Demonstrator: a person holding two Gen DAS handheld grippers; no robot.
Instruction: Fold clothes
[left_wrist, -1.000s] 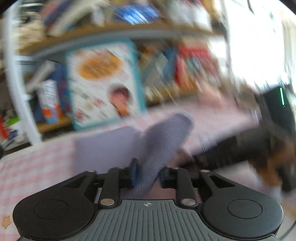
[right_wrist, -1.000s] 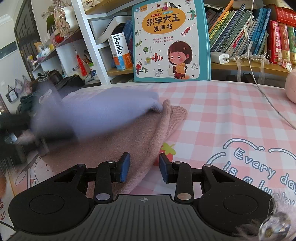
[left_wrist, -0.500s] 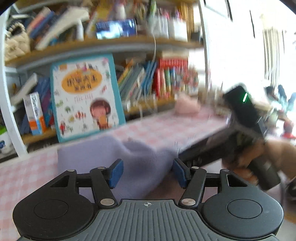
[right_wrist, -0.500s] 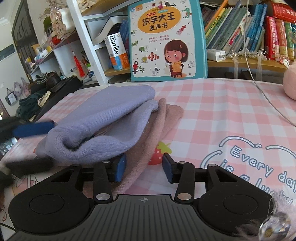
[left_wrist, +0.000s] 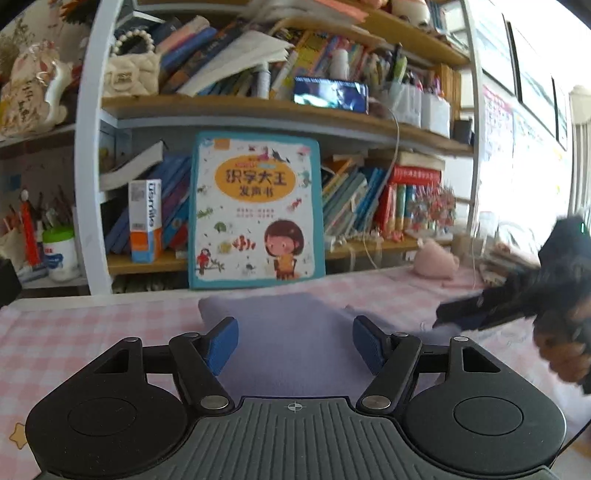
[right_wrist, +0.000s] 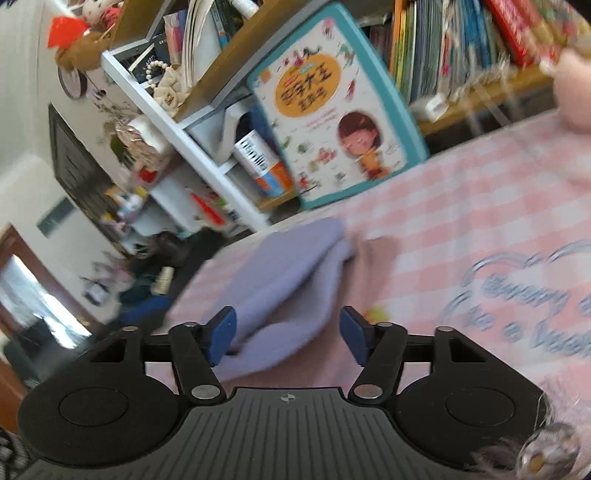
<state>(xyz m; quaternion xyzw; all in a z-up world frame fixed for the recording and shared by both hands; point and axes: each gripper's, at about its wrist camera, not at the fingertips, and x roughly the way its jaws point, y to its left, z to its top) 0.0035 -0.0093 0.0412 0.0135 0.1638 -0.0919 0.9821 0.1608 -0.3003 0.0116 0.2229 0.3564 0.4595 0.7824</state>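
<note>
A lavender knit garment (left_wrist: 295, 332) lies folded on the pink checked tablecloth (left_wrist: 74, 332). In the right wrist view the same lavender garment (right_wrist: 291, 273) rests on top of a dusty-pink garment (right_wrist: 373, 258). My left gripper (left_wrist: 295, 345) hovers at its near edge with its jaws opening, and the blue pads stand clear of the cloth. My right gripper (right_wrist: 288, 338) is also opening over a lavender fold, without pressing it. The right gripper's blurred fingers (left_wrist: 476, 315) and the hand holding it show at the right of the left wrist view.
A large picture book (left_wrist: 255, 210) leans upright against the bookshelf (left_wrist: 258, 110) at the table's far edge. A pink plush toy (left_wrist: 436, 262) and a thin white cable (left_wrist: 369, 240) sit at the back right. Dark clutter (right_wrist: 155, 280) lies beyond the table's left edge.
The left gripper let go of the lavender cloth it held raised, and the cloth now lies folded flat. Both pairs of jaws spread wider. The right view has rolled to a tilt.
</note>
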